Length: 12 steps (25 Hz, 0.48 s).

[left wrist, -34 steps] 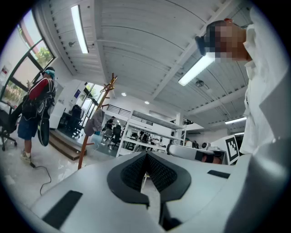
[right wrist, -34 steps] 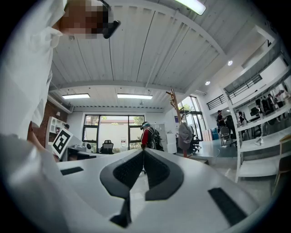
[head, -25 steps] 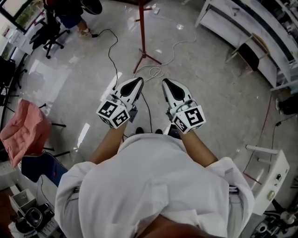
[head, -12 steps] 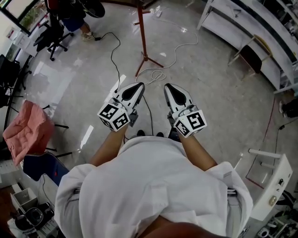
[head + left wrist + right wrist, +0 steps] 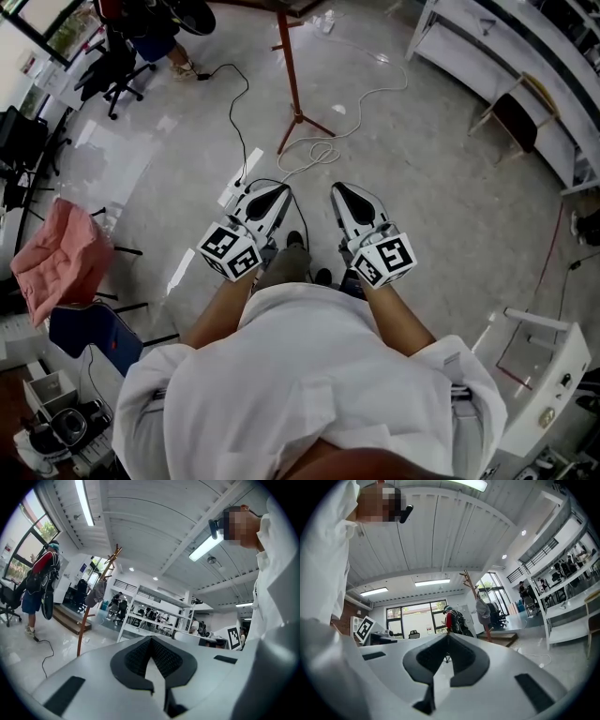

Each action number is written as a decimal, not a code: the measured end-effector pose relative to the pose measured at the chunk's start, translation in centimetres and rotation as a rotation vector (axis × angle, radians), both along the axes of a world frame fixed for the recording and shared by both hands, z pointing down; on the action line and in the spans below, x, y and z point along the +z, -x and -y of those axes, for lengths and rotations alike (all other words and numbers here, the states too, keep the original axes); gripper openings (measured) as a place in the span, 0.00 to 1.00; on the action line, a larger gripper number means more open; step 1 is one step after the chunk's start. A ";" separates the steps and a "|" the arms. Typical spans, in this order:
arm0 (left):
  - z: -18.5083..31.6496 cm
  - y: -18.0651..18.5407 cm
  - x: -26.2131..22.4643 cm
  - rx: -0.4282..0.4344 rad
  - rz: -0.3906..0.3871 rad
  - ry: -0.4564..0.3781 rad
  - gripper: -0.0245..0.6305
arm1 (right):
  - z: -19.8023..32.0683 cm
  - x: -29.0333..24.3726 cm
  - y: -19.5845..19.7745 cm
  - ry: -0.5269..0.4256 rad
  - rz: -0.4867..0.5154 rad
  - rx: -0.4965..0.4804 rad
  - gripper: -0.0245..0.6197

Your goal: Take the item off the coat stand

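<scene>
Cloth, by the look of it: the grey item (image 5: 97, 594) hung limp from a peg of the stand (image 5: 292, 70), sagging in a soft pouch shape. It may have been a cap or a small bag, but it was too small in both gripper views to name surely. It sat high on the stand, just under the upper pegs. The stand stood on the floor (image 5: 422, 169) ahead of the person, well apart from both grippers.

I judged the item light and floppy, neither fragile nor slippery. It would fold rather than keep its shape, so a pinch on a thick fold near the peg looked best. A lift up and off the peg would then keep it from snagging or tipping the slim stand.

The left gripper (image 5: 278, 191) was closed with nothing between its jaws. The right gripper (image 5: 340, 190) was likewise closed and empty. Both pointed level toward the stand, side by side before the person's waist.
</scene>
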<state>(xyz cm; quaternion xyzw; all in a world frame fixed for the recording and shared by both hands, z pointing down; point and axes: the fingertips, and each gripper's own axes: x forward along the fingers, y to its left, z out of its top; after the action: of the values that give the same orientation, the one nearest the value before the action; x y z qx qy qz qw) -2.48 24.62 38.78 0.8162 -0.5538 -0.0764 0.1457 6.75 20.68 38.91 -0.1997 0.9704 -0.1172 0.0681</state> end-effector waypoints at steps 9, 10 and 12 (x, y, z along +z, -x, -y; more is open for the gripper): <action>5.0 1.5 2.1 0.019 -0.057 0.006 0.06 | 4.2 1.4 1.5 0.019 -0.042 0.019 0.08; 6.0 1.9 2.2 0.021 -0.064 0.004 0.06 | 4.9 1.5 1.7 0.020 -0.051 0.019 0.08; 7.9 2.6 2.2 0.024 -0.077 0.000 0.06 | 6.6 1.7 2.3 0.019 -0.068 0.022 0.08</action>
<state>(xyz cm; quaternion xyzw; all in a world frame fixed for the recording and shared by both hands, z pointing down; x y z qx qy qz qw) -5.13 16.74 41.01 0.8193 -0.5380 -0.1059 0.1679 4.42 14.08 40.62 -0.2151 0.9687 -0.1189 0.0346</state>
